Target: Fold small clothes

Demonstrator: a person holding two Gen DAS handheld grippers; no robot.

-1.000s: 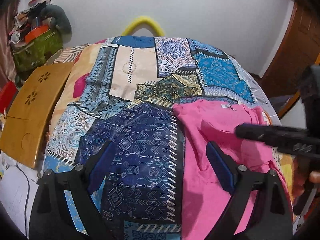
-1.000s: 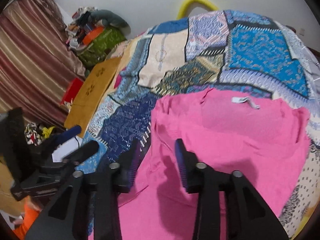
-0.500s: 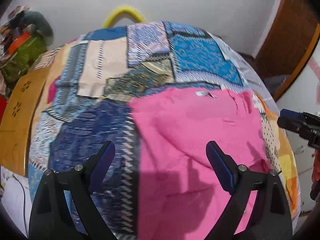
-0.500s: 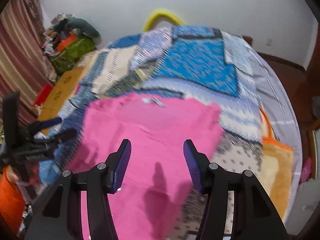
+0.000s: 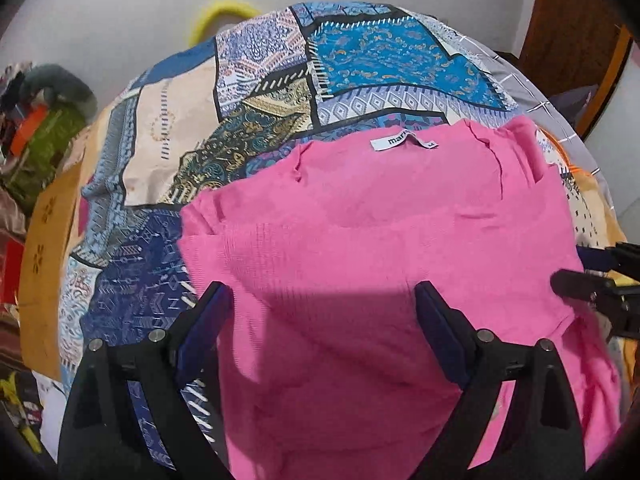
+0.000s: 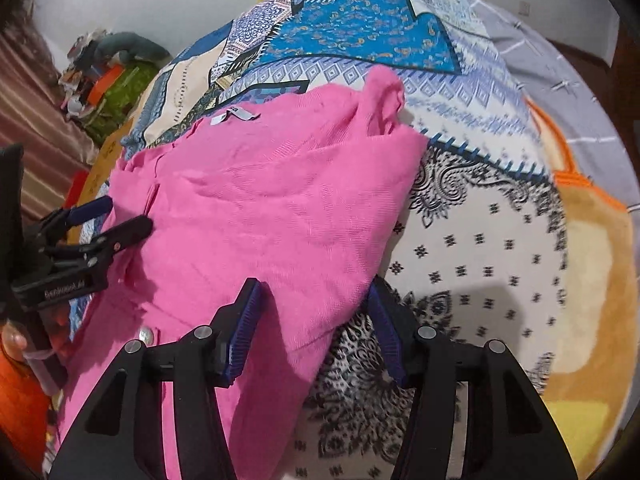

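Note:
A pink knitted top lies spread on the patchwork bedspread, its white neck label at the far edge. It also shows in the right wrist view. My left gripper is open above the top's near left part, its jaws straddling the cloth without holding it. My right gripper is open over the top's right edge, one finger over the pink cloth and one over the bedspread. Each gripper shows in the other's view: the right, the left.
A wooden lap desk leans at the bed's left side. A pile of bags and clutter stands in the far left corner. A yellow hoop sits behind the bed by the white wall. A wooden door is at right.
Both grippers have swung to the right across the bed. The left now sits over the pink top's middle, the right over its right edge. The top lies where it was.

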